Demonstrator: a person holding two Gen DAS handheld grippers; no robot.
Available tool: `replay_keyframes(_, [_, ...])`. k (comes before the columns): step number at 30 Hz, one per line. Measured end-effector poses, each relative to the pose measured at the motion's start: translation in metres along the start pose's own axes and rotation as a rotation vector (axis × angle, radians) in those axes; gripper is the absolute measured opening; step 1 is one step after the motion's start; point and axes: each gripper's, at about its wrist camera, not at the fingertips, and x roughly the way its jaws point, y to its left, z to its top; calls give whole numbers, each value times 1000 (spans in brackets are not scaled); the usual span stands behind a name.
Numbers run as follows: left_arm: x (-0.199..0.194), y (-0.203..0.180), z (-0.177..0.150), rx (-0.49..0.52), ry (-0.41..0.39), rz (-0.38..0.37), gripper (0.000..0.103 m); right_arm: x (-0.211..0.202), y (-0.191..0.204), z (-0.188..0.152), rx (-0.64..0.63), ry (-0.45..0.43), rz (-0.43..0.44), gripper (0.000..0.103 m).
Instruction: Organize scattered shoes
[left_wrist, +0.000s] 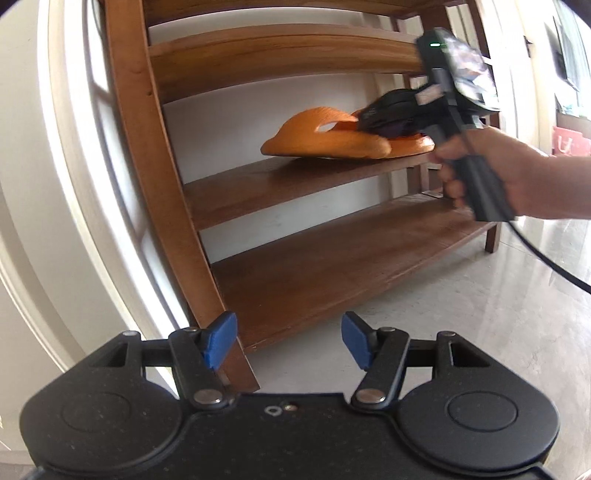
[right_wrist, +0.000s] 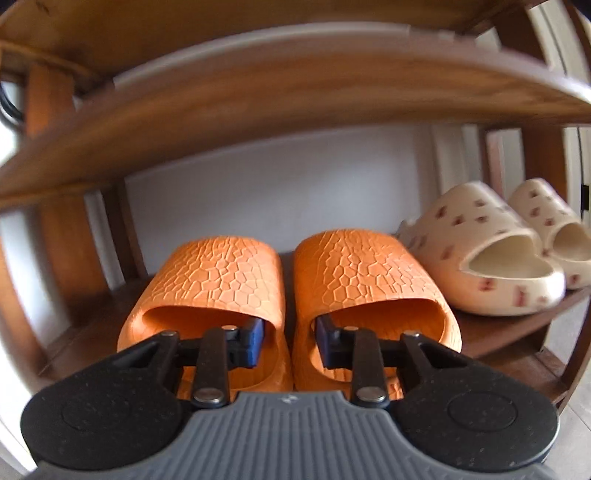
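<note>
two orange slippers side by side on the middle shelf of the wooden shoe rack, toes to the wall and heels to the open front, paired so neatly that the placing looks done. just beside them to the right, a cream pair with small red marks, set the same way, likely to keep pairs in a row and easy to slip out heel first.

right gripper at the heel end of the orange pair, jaws part-way apart with one blue pad before each slipper's mouth and the two inner walls in the gap; no clamping visible, so apparently let go and not gripping. in the left wrist view, the same tool in a person's hand, reaching level into the shelf from the front, which suits a low gap under the next board.

left gripper held low near the rack's left leg, over the floor, jaws wide, nothing between the blue pads, seemingly kept aside and free for another shoe. bottom shelf bare in the part visible.
</note>
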Motion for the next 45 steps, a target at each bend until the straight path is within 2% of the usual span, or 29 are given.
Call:
replay_keyframes(3, [1,-2,4,0,3,1,63,16,16,7,-62,25,-23,48])
replay_keyframes(5, [2,-3,5,7,9,4,63,15,21,8,-85,50,-30,49])
replay_keyframes(7, [4,-3,6,10,18,4,63,5,21,7,-90,58,-35,55])
replay_keyframes(9, [7,-4,5,10,24,4,63,-10,18,3,-90,35,-18,77])
replay_keyframes(11, [11,-4,6,6,33,2,63,-25,13,-1,-100,9,-30,85])
replay_keyframes(13, [15,-4,8,1,39,0,63,-55,9,-11,-119,7,-36,89])
replay_keyframes(15, [17,-6,9,-1,44,-3,63,-74,3,-20,-117,40,-49,94])
replay_keyframes(19, [24,-12,12,-8,73,4,63,-109,-14,-44,-84,120,-66,96])
replay_keyframes(25, [35,-25,19,-11,103,-5,63,-129,-30,-80,-14,269,-107,96])
replay_keyframes(31, [42,-47,23,-30,136,-46,63,-143,-50,-110,79,371,-160,96])
replay_keyframes(35, [44,-55,24,-60,165,-58,63,-146,-61,-122,130,414,-195,96])
replay_keyframes(45, [56,-69,26,-72,181,-44,63,-141,-72,-149,212,494,-205,96])
